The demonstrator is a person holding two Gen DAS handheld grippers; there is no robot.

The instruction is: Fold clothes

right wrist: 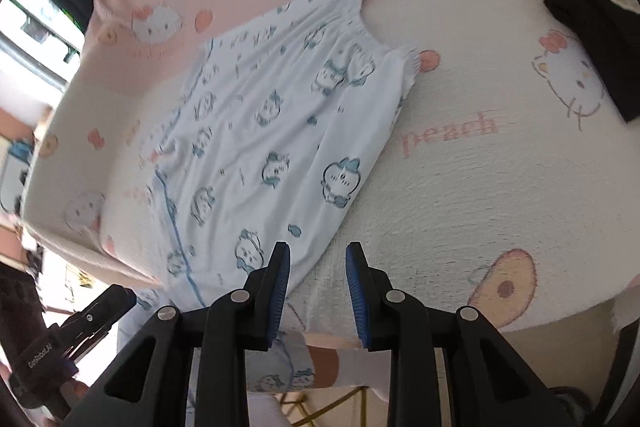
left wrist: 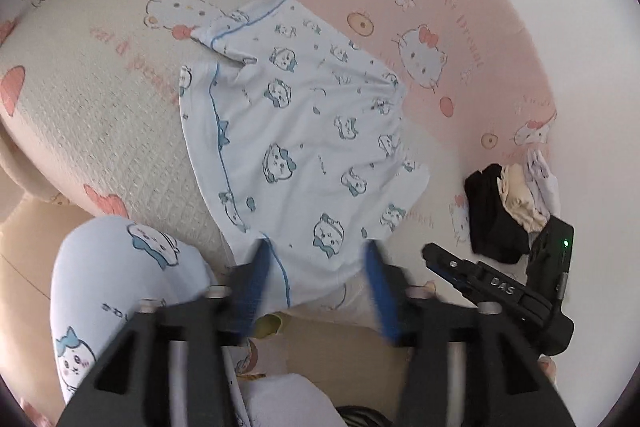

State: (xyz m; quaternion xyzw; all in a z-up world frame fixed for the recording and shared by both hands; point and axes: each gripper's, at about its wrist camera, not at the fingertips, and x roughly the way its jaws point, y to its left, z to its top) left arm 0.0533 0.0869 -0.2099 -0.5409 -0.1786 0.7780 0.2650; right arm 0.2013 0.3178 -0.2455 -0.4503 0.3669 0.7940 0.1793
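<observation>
The pale blue printed garment [right wrist: 264,131] lies spread flat on the pink cartoon bedspread [right wrist: 480,179] with no fold that I can make out, both the left gripper [left wrist: 318,247] and right gripper [right wrist: 318,251] poised at its near hem with fingers apart, while a small heap of other clothes [left wrist: 508,203] sits off to the side.

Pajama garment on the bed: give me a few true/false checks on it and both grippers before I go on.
1. The pajama garment lies spread on the bed cover. True.
2. The right gripper is clamped on the garment. False: its jaws are open, over the near edge.
3. The left gripper is open. True.
4. A dark pile of clothes lies on top of the garment. False: it sits apart, off to the right.
</observation>
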